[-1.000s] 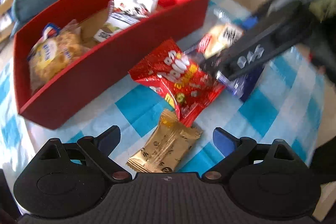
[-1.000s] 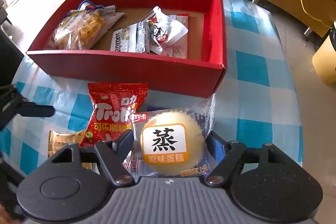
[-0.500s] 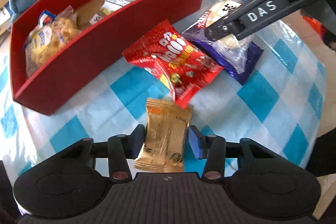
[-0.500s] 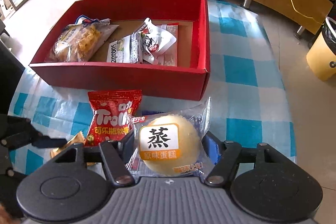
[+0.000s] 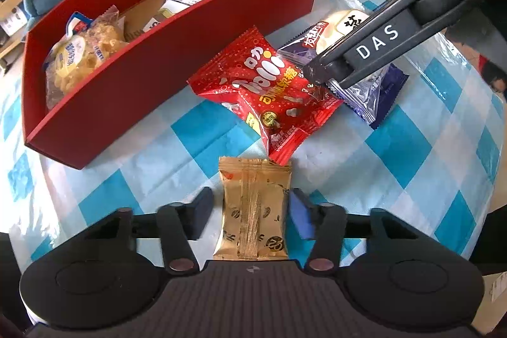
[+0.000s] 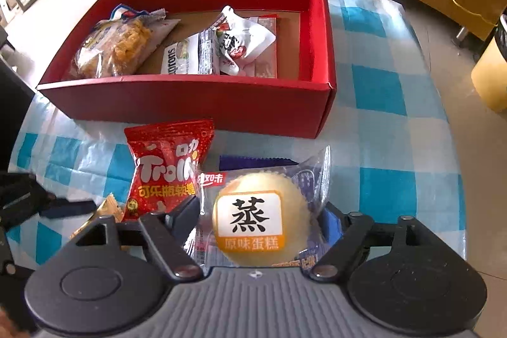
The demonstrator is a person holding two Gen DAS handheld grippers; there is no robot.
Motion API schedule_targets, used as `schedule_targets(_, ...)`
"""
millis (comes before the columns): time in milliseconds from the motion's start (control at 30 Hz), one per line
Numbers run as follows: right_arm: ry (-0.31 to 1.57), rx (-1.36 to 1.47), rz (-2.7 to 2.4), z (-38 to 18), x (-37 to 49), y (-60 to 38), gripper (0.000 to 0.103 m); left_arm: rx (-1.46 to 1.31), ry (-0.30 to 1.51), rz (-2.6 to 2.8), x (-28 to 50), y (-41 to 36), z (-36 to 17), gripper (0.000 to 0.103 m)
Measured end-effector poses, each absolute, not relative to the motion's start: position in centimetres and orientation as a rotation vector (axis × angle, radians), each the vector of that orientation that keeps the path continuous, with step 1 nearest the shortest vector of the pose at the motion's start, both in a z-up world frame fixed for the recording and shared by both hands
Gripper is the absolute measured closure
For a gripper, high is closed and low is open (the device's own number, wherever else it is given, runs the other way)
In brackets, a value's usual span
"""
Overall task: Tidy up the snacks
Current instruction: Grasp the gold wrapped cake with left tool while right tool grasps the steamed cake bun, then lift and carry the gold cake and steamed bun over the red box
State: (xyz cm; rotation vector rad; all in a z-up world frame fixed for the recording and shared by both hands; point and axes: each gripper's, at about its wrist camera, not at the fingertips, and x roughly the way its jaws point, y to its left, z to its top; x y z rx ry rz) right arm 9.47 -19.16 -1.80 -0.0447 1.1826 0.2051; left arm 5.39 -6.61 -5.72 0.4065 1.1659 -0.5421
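The left gripper [image 5: 250, 208] is clenched on the gold packet [image 5: 253, 211], its two fingers against the packet's long sides, the packet lying flat on the blue-and-white checked tablecloth [image 5: 412, 163] near the table's front edge. The packet's far end just touches the tip of the red gummy bag [image 5: 266, 91], which lies between it and the front wall of the red box [image 5: 133, 91]. The right gripper [image 6: 259, 227] straddles the clear-wrapped steamed cake [image 6: 263, 224]; its jaws have just been opening, with the cake between them, and whether the pads press the wrapper cannot be told. Under the cake lies a dark purple packet [image 6: 253, 161], its edge showing beyond the wrapper. The cake sits just beside the red gummy bag, on the side toward the table's right edge. In the box lie a bag of yellow crisps [image 6: 117, 49] at the left end, and a white sachet [image 6: 187, 56] and a white pouch with red print [image 6: 244, 43] in the middle; the right end shows bare cardboard floor.
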Motion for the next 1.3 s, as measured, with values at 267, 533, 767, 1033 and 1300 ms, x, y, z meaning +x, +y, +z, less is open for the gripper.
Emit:
schedule_targets(267,1.136,-0.123,0.187,-0.6,8.4,-18.4,0.041,0.385,1.181,-0.496,5.6,-5.8,-5.1,0.057)
schedule_targets(533,1.059,-0.068,0.168,2.0,6.9,-19.0,0.042,0.314,1.15,-0.478,5.8,-4.5,-3.1,0.057)
schedule_targets(767,1.038,-0.072,0.179,2.9,6.2,-18.0,0.042,0.279,1.119,-0.463,6.3,-4.4,-1.9,0.057)
schedule_targets(1033,1.003,-0.054,0.179,3.9,6.6,-17.8,0.042,0.245,1.091,-0.443,7.0,-4.0,-0.8,0.057)
schedule_targets(1300,0.974,-0.046,0.193,4.7,7.3,-17.3,0.042,0.215,1.064,-0.424,7.8,-3.7,0.2,0.062)
